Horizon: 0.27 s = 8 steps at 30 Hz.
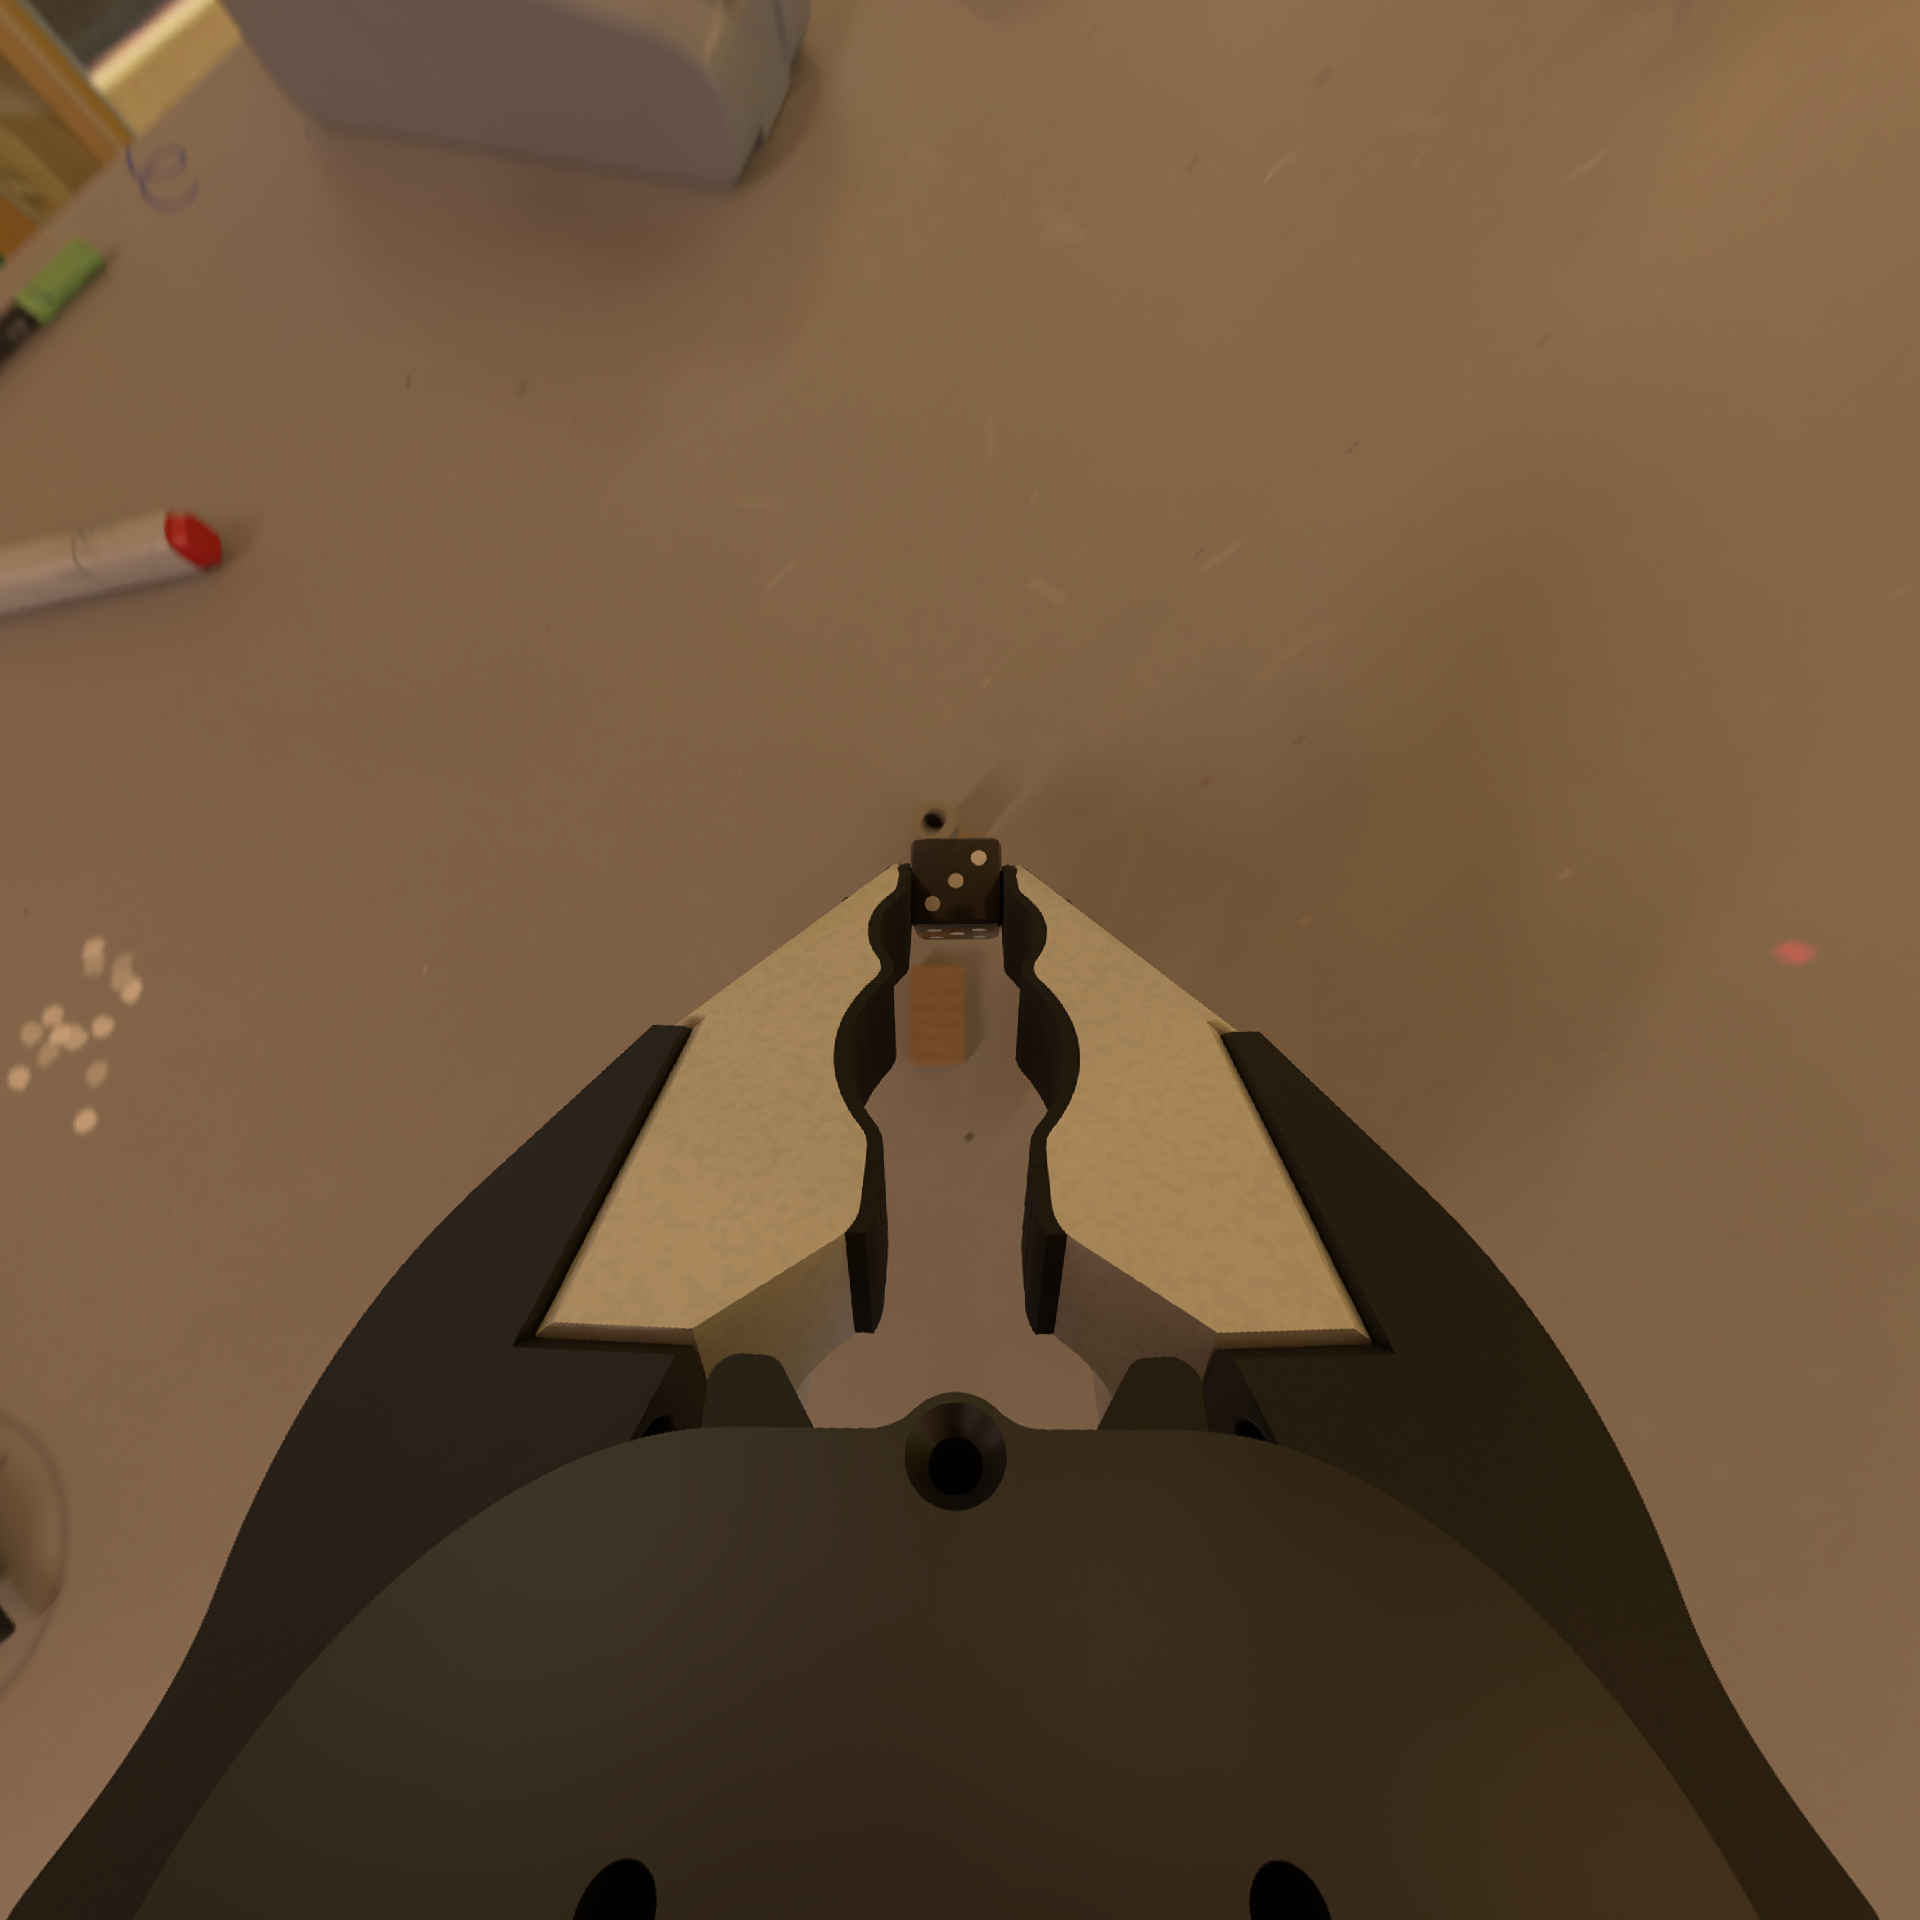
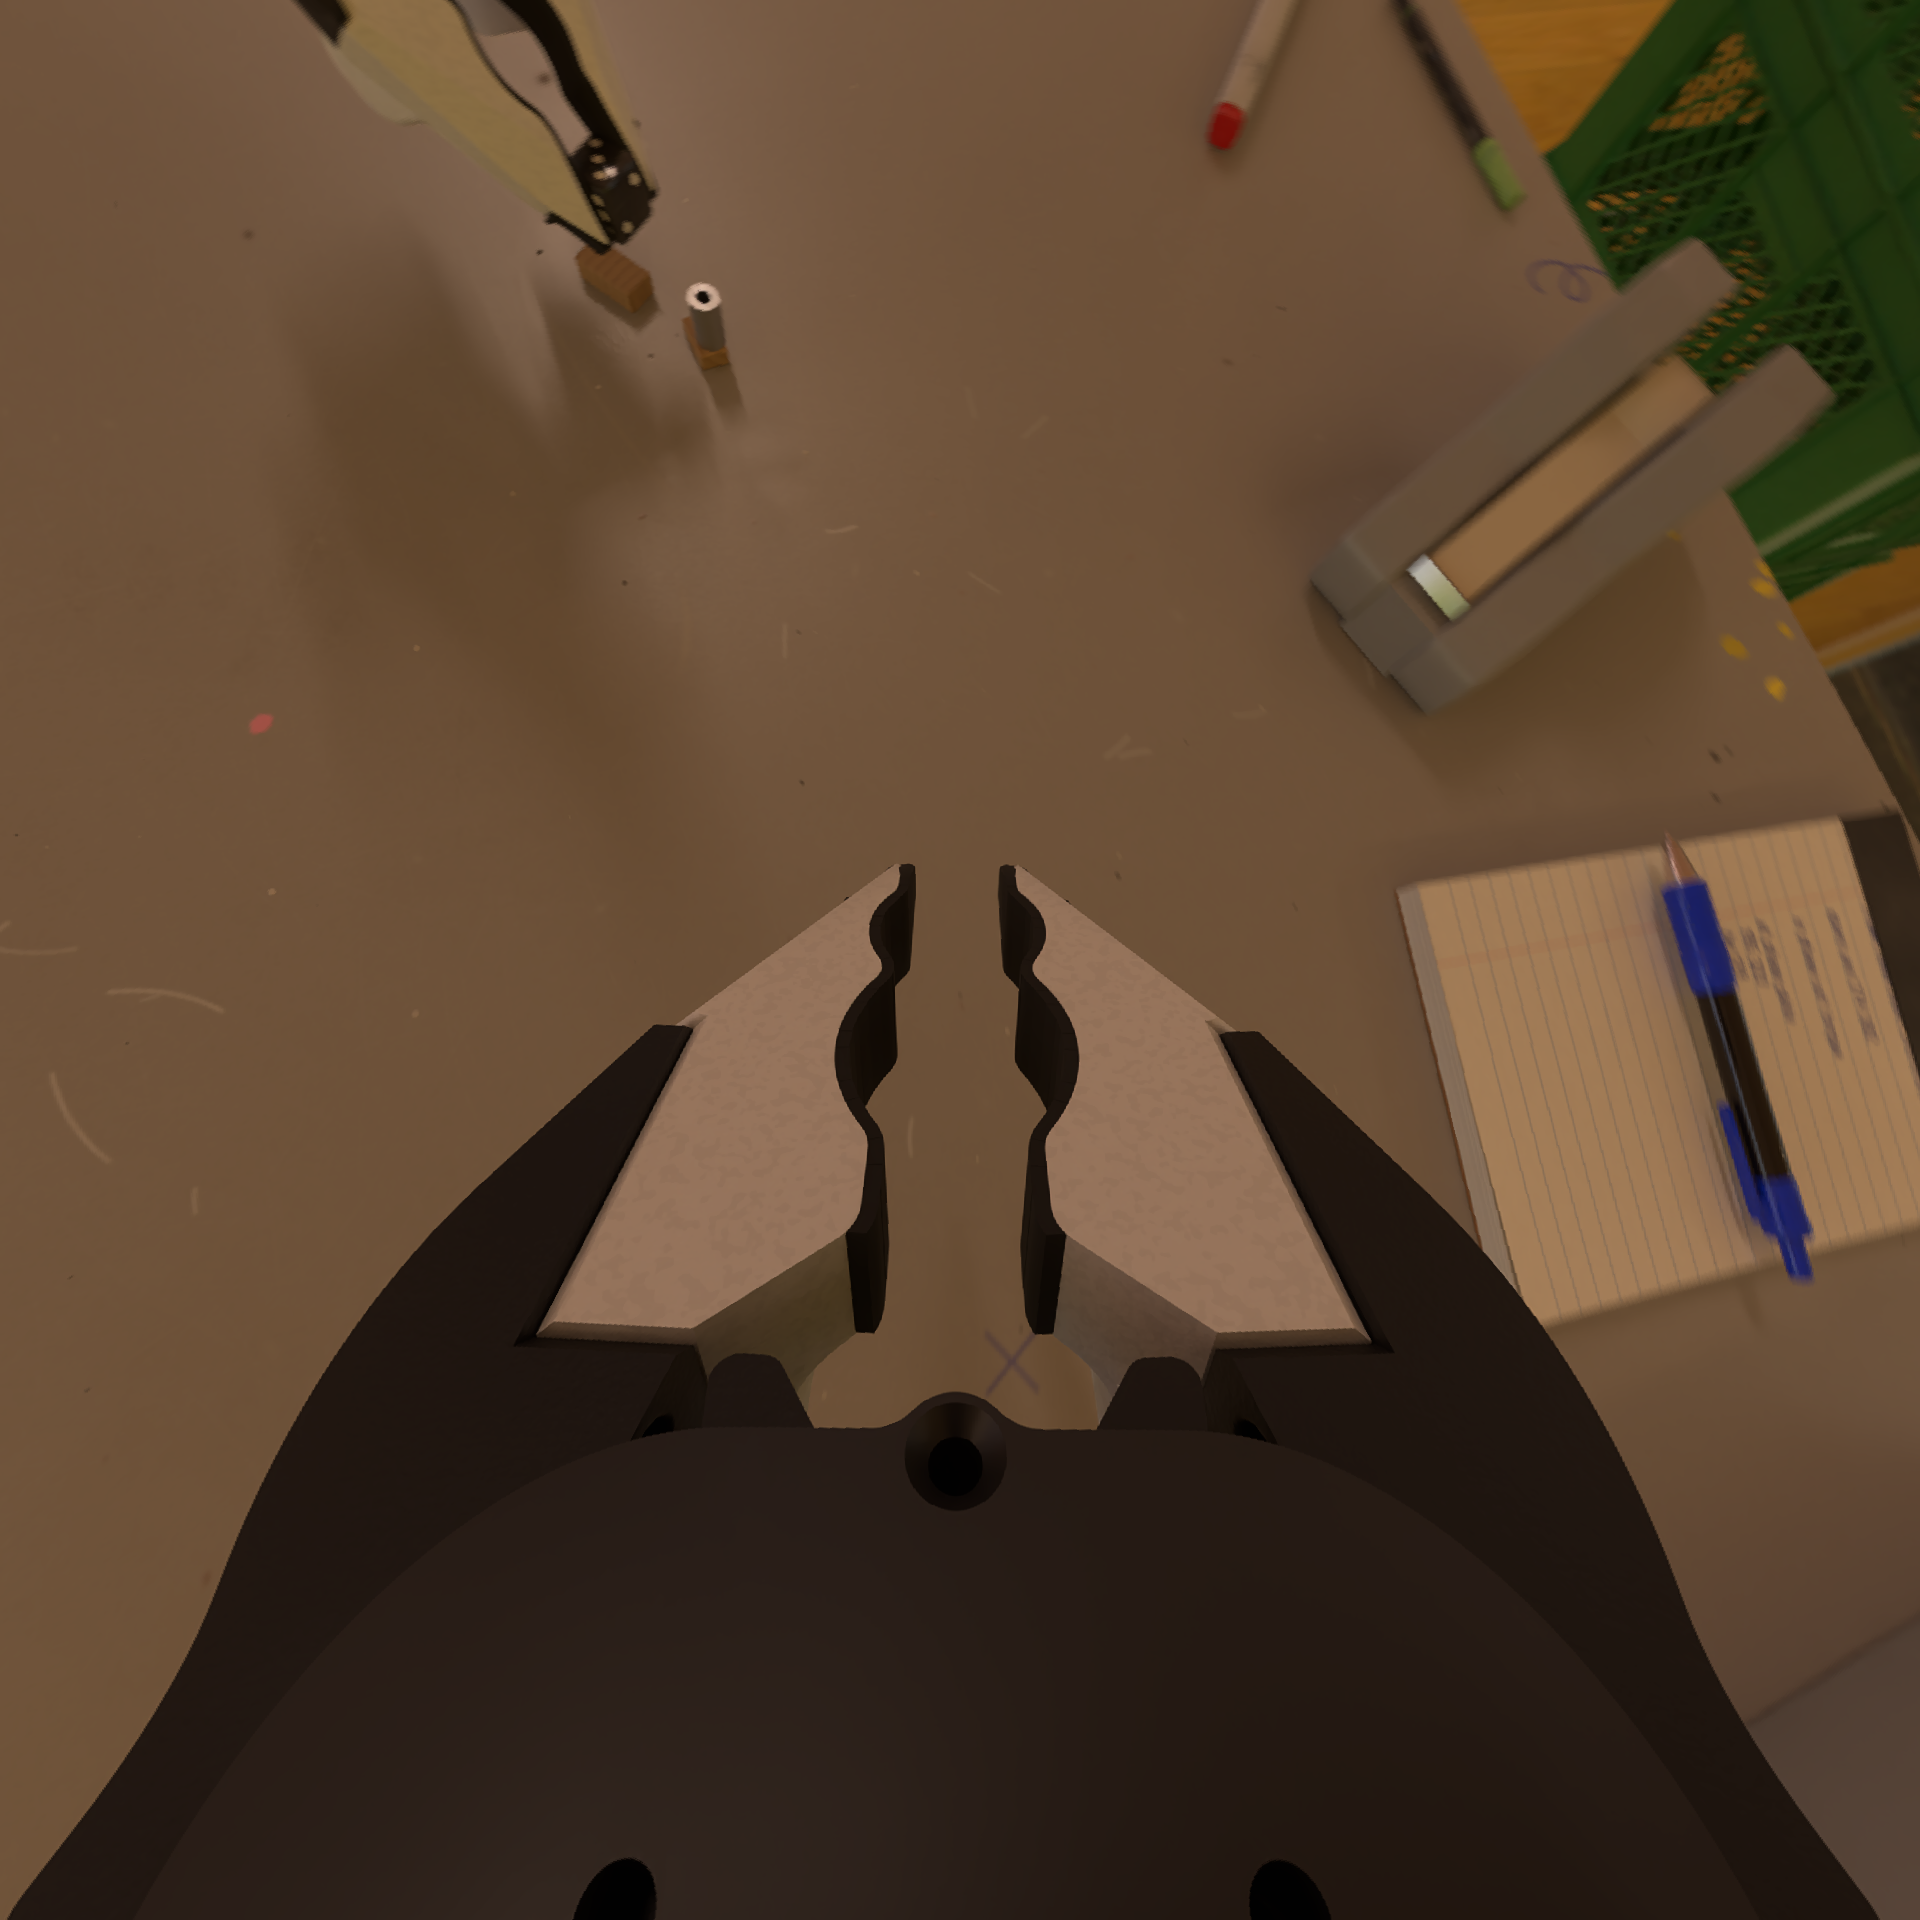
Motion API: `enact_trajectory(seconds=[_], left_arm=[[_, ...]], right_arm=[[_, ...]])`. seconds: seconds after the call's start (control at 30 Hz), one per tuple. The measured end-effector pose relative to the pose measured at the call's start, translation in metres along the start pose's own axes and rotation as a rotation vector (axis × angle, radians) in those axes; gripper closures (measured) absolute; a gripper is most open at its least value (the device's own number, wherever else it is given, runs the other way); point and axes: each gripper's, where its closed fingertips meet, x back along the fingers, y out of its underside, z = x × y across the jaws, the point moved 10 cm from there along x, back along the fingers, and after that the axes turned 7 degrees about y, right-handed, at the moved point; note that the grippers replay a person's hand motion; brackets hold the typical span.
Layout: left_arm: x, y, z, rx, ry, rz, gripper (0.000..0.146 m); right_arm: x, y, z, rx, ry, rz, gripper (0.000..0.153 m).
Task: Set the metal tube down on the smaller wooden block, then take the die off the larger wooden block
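Observation:
My left gripper (image 1: 956,883) is shut on a black die with white pips (image 1: 956,883), held at the fingertips above the table. Below it, seen between the fingers, lies the larger wooden block (image 1: 938,1014). In the right wrist view the left gripper (image 2: 613,197) holds the die (image 2: 608,177) just above that block (image 2: 615,278). Beside it the metal tube (image 2: 705,315) stands upright on the smaller wooden block (image 2: 711,356). My right gripper (image 2: 956,883) is open and empty, far from these objects, over bare table.
A red-capped marker (image 1: 114,561) and a green-capped pen (image 1: 52,296) lie at the left; a grey device (image 1: 520,83) stands at the back. In the right wrist view a grey holder (image 2: 1538,520), a green crate (image 2: 1787,239) and a notepad (image 2: 1558,1091) with a blue pen (image 2: 1730,1049) lie right.

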Motion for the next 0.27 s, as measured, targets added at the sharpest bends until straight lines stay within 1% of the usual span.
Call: enact_trajectory(seconds=[0.1, 0.27], left_arm=[[0.006, -0.021, 0.018, -0.014, 0.039, 0.046, 0.130], [0.003, -0.058, 0.070, -0.055, 0.126, 0.091, 0.130]], right_arm=[[0.026, 0.020, 0.004, -0.067, 0.049, 0.033, 0.135], [0.058, 0.067, -0.004, -0.153, 0.104, 0.028, 0.132]])
